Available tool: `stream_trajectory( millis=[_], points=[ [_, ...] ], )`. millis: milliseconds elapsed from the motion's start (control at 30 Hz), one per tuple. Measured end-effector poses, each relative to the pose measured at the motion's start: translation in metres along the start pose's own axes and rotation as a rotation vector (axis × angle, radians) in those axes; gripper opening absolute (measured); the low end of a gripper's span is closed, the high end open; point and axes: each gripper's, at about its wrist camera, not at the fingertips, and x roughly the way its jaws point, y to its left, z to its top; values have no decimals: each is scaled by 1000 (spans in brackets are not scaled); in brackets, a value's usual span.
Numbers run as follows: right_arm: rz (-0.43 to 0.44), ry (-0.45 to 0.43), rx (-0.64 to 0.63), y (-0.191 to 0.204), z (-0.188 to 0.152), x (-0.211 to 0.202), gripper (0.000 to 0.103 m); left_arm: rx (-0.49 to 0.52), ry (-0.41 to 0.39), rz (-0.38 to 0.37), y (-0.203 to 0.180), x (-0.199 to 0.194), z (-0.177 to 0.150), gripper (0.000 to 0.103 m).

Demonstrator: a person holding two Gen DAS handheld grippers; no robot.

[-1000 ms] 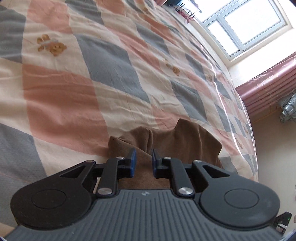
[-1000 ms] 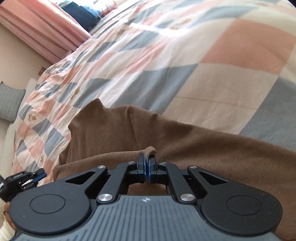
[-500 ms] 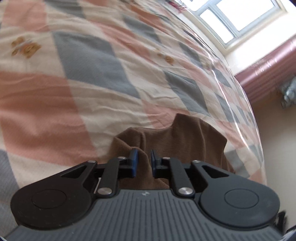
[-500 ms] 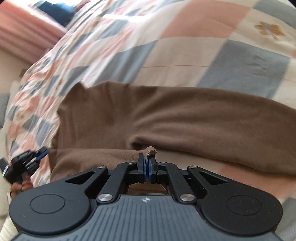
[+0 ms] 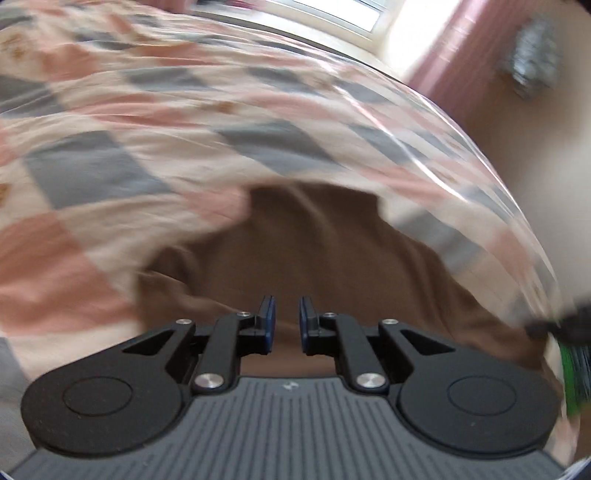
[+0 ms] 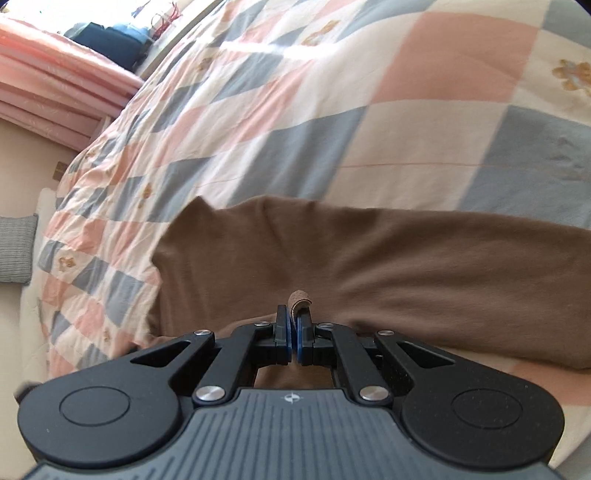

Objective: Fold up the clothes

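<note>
Left gripper: lower centre of the left wrist view, jaws parted by a narrow gap, nothing between the blue pads; brown cloth shows through the gap.
Right gripper: lower centre of the right wrist view, jaws pinched together on a small fold of the brown garment; the fold's tip sticks up just above the pads.
Brown garment, right wrist view: lies on the checked quilt, spread across the middle of the frame from centre-left to the right edge; a pointed corner rises at centre-left; a long rounded fold runs to the right.
Brown garment, left wrist view: centre and lower centre, directly ahead of the open jaws, flat on the quilt; view heavily motion-blurred, edges soft.
Quilt: pink, grey-blue and cream squares with small bear prints, fills most of both views.
Pink curtain: upper left of the right wrist view, folded pleats.
Grey cushion: left edge of the right wrist view.
Window: top centre of the left wrist view, bright, blurred.
Right edge, left wrist view: dark and green blur, cannot tell what it is.
</note>
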Motion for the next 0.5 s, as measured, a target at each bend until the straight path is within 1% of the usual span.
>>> stream_trajectory(
  millis=[67, 167, 267, 333, 367, 400, 433, 500],
  points=[
    [36, 26, 12, 13, 2, 8, 3, 61, 43, -50, -29, 16, -17, 10],
    [73, 55, 25, 28, 2, 21, 4, 49, 85, -117, -57, 46, -38, 9],
    [81, 68, 30, 34, 2, 31, 4, 60, 96, -199, -82, 69, -46, 10],
    [83, 76, 44, 36, 1, 38, 5, 67, 118, -252, -96, 83, -50, 10],
    [91, 83, 49, 36, 1, 43, 6, 77, 132, -257, -101, 88, -53, 10],
    [98, 94, 52, 36, 1, 51, 12, 83, 142, -257, -103, 92, -55, 10],
    [98, 114, 61, 35, 2, 61, 14, 75, 146, -258, -102, 92, -57, 10],
    [117, 162, 64, 34, 0, 87, 14, 13, 139, -256, -87, 79, -60, 10]
  ],
)
